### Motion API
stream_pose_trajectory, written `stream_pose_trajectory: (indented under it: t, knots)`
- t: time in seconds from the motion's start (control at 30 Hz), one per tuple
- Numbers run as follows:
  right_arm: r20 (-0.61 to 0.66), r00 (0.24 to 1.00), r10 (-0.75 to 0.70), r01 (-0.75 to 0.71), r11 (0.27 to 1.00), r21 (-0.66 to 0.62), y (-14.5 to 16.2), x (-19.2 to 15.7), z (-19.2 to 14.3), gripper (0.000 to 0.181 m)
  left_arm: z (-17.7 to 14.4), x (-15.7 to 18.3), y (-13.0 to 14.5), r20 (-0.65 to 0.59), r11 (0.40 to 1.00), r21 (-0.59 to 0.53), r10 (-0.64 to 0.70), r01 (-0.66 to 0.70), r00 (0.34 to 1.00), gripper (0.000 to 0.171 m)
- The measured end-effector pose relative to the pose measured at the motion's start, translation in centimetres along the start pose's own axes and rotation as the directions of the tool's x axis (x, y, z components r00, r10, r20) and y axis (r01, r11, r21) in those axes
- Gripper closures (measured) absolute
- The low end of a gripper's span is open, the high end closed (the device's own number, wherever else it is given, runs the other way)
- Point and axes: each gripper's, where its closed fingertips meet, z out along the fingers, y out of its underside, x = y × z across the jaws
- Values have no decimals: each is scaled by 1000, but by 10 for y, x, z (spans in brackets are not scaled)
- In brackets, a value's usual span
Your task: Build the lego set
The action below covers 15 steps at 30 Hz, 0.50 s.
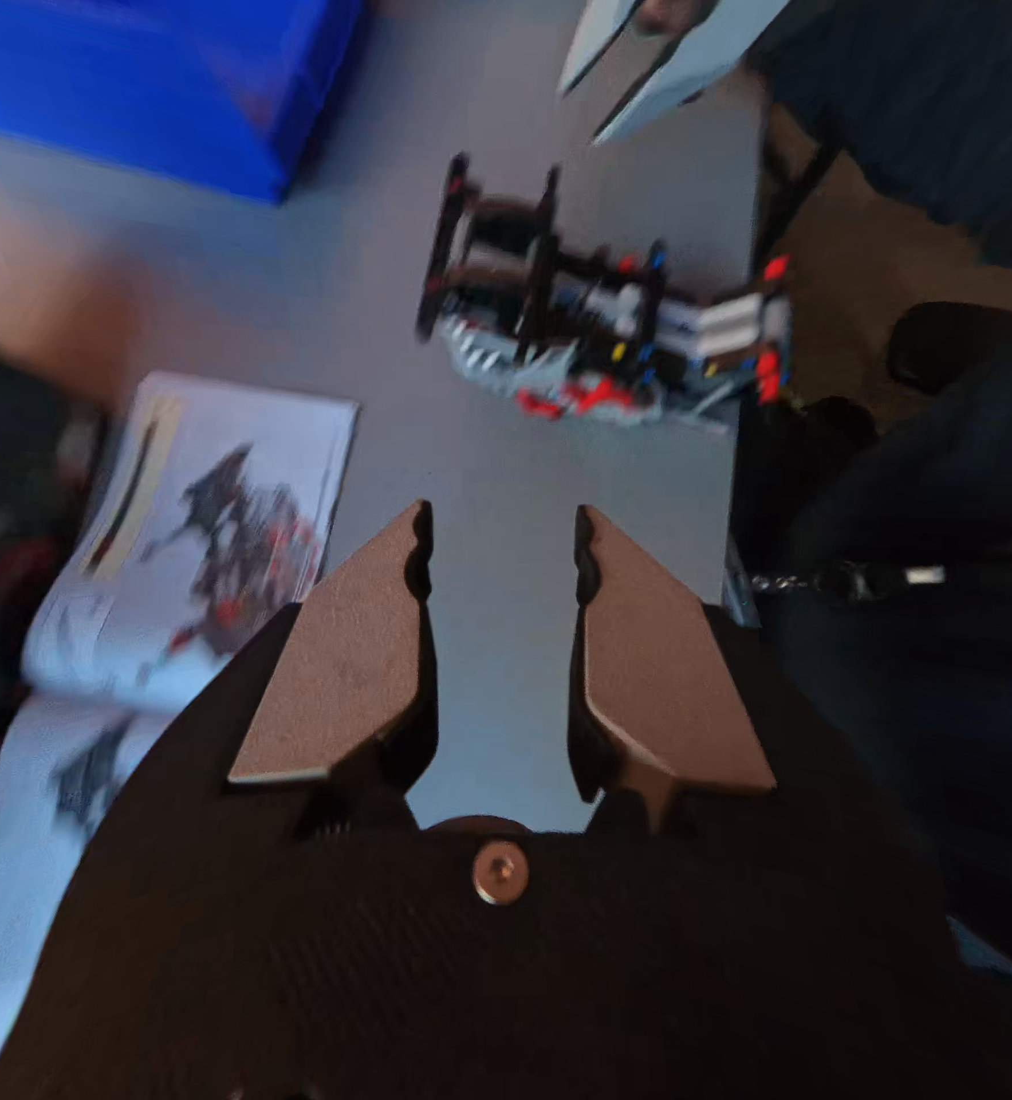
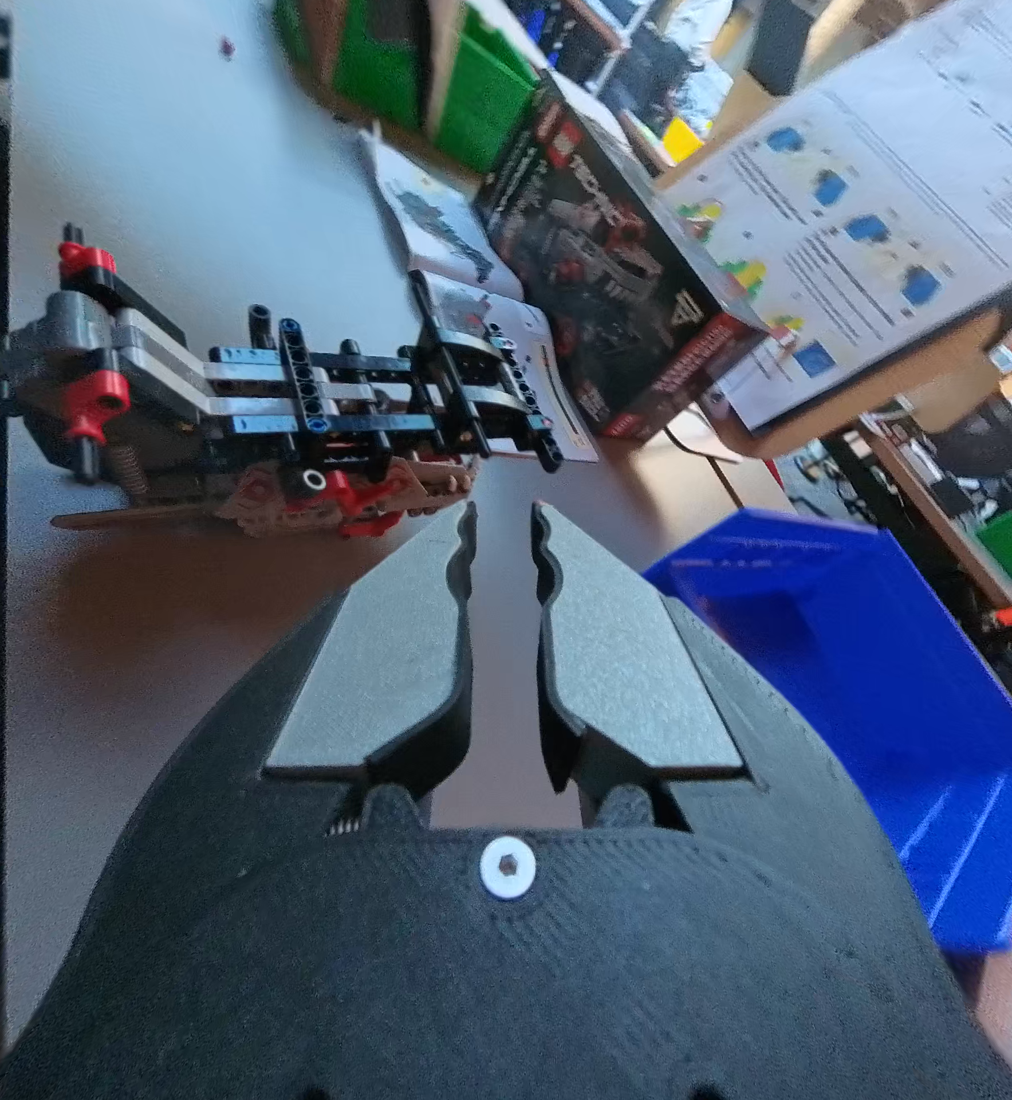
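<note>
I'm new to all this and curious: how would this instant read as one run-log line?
left gripper: open, empty | right gripper: open, empty | lego model: on table, untouched | instruction booklet: open | blue bin: beside right gripper

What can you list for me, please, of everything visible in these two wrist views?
Lego model: one, part-built, black, grey and red, on the table near its edge.
Instruction booklet: one, open, pale pages, beside the model.
Set box: one, dark with red, behind the booklet.
Blue bin: one, on the table, next to the right gripper.
Green items: several, far side of the table, too blurred to identify.
Printed sheet: one, white, on a board at the right.
Table: one, light grey.
Left gripper: open, empty, above the table.
Right gripper: open with a narrow gap, empty.
</note>
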Motion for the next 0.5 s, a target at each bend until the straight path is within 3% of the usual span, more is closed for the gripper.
stream_pose_trajectory:
  t: [0.07,0.13,0.2,0.3,0.4,0.5]
  knots:
    - [-48,995,88,-87,996,24,7,4,-12,166,-49,-21,51,199,996,-13,-86,90,976,128]
    - [-65,983,170,-168,985,30,13,3,-19,166,-102,-38,115,351,964,-12,-244,265,904,130]
    - [-74,969,237,-237,971,15,17,2,-23,163,-145,-47,184,448,890,-18,-399,455,800,131]
    - [-78,938,338,-339,941,-1,19,1,-19,157,-184,-53,261,573,806,-49,-461,590,677,131]
    - [-73,915,396,-399,917,-30,21,-6,-12,157,-195,-48,287,541,806,15,-503,591,673,141]
    - [-83,911,404,-410,910,-61,23,-13,-9,157,-187,-48,300,468,798,69,-556,599,687,139]
